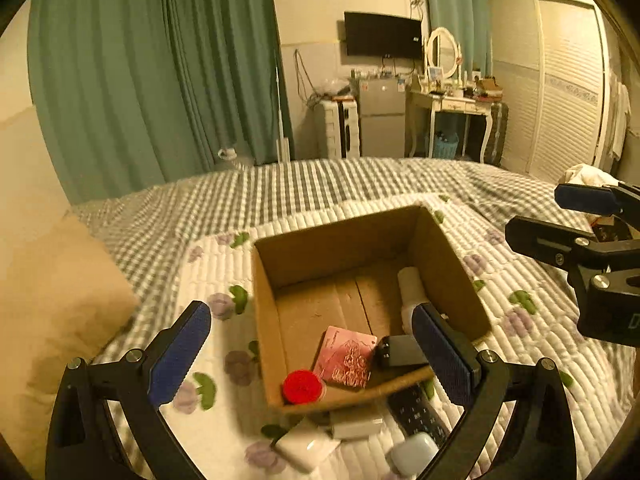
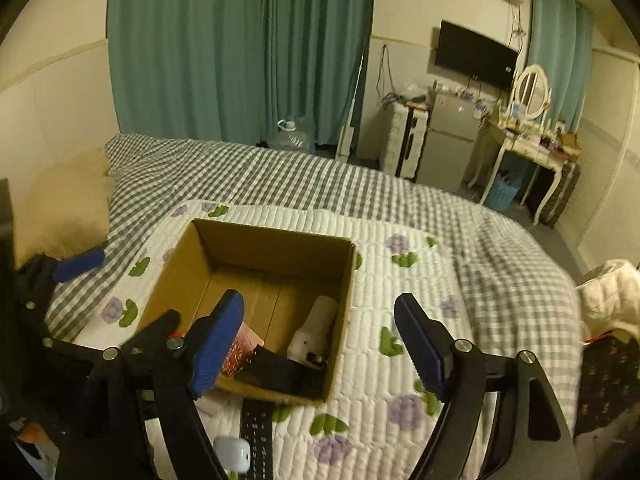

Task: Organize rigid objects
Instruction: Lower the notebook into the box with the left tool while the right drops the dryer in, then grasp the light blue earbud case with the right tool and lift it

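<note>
Box [image 1: 340, 276] set on bed [image 1: 320, 184]; red cap [image 1: 302, 387], pink card [image 1: 347, 357], white bottle [image 1: 412, 288] held inside. Remote [image 1: 418, 412] laid just outside. Left tool [image 1: 316, 354], right tool [image 2: 320, 348] both spread, nothing gripped.

Light: warm, dim indoor light is tinting both views yellow.
Shadows: soft shade is filling the cardboard box [image 1: 360, 292].
Distortion: fisheye is bending the curtains [image 2: 240, 48]; black vignette is ringing the corners.
Blur: near objects are smearing slightly.
</note>
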A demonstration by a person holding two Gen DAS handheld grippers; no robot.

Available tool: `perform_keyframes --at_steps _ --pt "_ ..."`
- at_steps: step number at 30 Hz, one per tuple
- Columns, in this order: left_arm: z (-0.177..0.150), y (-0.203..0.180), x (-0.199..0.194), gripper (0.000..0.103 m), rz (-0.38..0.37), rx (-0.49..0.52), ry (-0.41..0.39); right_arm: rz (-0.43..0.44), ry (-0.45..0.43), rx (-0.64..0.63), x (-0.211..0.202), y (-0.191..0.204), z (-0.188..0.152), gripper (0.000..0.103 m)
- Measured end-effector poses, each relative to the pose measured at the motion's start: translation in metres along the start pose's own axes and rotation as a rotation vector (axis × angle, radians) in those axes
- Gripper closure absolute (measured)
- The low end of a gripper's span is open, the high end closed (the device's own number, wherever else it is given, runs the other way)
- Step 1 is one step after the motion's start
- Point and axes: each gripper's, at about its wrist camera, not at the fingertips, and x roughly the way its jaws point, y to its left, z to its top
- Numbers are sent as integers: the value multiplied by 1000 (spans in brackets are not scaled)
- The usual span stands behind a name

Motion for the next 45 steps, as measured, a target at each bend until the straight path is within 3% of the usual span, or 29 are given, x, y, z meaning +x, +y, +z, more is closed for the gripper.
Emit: perform_keyframes --at_steps 6,11,16,20,25,28,34,35,36,37,38,40,42,45 --pt "-19 6 -45 0 16 23 -19 -14 3 6 -47 12 -20 16" --pt "-55 14 -47 0 9 -7 28 -11 28 -7 -56 28 -51 16" --pt "-101 12 -25 0 33 -6 94 18 106 3 -24 44 -91 16" --pt "-128 15 -5 0 29 -20 150 -35 191 -62 20 64 -126 16" --pt "-143 20 16 0 59 -24 200 15 322 -90 68 81 -164 16" --pt "-145 27 23 0 38 -63 224 44 395 -103 93 91 -180 18" --pt "-150 35 33 0 20 -91 256 17 443 -130 119 103 -191 28" --pt "-152 35 34 0 18 -92 259 5 444 -132 120 103 -192 34" --pt "-152 35 36 0 17 -90 262 -12 435 -128 118 102 -192 47" --pt "-152 34 36 0 17 -82 265 -22 419 -117 115 100 -189 52" --pt "-151 32 37 0 13 -73 263 9 396 -79 109 93 -185 61" --pt "-148 29 39 0 5 -55 266 29 370 -29 101 81 -178 62" --pt "-144 23 46 0 4 -29 275 59 361 2 96 70 -173 76" --pt "-140 9 62 0 41 36 290 83 335 20 88 55 -162 80"
